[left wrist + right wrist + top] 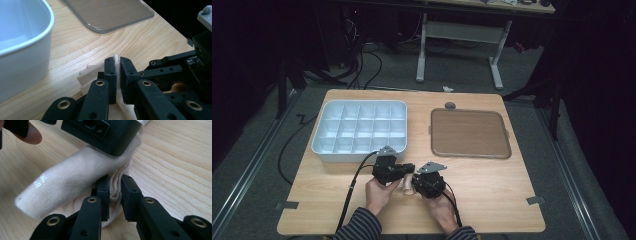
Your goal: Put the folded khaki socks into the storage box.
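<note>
- Sock (75, 177) sits between your two grippers, near the front edge of the table (492, 185), a little left of its middle in the high view.
- Your left gripper (118, 65) has its jaws drawn together on a thin fold of the cloth; the pale fabric shows in the narrow slit between them and spreads out below.
- Your right gripper (115, 185) is clamped on a bunched, gathered part of the same sock, which fills the gap between its jaws.
- In the right gripper view the left gripper's black body lies across the upper part of the sock.
- Both of your hands meet close together over it, the jaws pointing toward each other.
- The sock is cream-coloured with fine ribbing, folded into a soft roll, with small white lettering near its rounded end.
- Further out, a white compartment tray (326, 150) stands just beyond your left gripper.
- A brown flat tray (469, 134) lies beyond your right gripper, well apart from the sock.
</note>
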Tool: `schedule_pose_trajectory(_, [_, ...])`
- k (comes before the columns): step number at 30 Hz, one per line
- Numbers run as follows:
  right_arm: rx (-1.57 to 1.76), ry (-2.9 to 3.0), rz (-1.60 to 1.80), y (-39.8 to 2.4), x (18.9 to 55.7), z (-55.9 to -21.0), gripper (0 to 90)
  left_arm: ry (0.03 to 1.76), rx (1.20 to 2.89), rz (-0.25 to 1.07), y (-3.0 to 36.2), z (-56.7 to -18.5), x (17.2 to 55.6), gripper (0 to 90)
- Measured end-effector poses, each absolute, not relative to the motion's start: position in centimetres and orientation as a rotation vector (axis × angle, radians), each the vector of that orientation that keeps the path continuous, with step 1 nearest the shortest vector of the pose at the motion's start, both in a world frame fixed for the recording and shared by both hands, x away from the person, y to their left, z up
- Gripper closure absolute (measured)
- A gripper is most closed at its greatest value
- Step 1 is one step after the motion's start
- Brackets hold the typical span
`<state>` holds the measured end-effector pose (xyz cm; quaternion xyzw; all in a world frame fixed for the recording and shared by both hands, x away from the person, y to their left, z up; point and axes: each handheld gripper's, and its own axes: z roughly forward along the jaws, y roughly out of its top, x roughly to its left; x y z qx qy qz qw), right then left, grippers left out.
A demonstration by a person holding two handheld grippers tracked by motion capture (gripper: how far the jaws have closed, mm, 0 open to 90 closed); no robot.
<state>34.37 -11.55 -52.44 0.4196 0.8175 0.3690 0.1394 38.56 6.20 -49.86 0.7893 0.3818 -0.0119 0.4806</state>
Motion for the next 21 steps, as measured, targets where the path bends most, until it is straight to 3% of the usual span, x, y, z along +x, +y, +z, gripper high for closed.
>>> schedule_pose_trajectory(7, [1.207, 2.366, 1.093, -11.5, 34.6, -52.6, 77.6, 0.938, 1.950, -0.018, 5.9, -50.6, 39.2, 84.9])
schedule_pose_trajectory(14, [1.237, 2.352, 1.075, -12.0, 34.4, -52.3, 70.9, 0.929, 1.999, 0.045, 5.4, -50.8, 39.1, 84.9])
schedule_pose_trajectory(21, [1.211, 2.311, 1.111, -13.4, 32.3, -50.7, 70.1, 0.919, 2.036, 0.072, 5.1, -51.0, 38.9, 84.8])
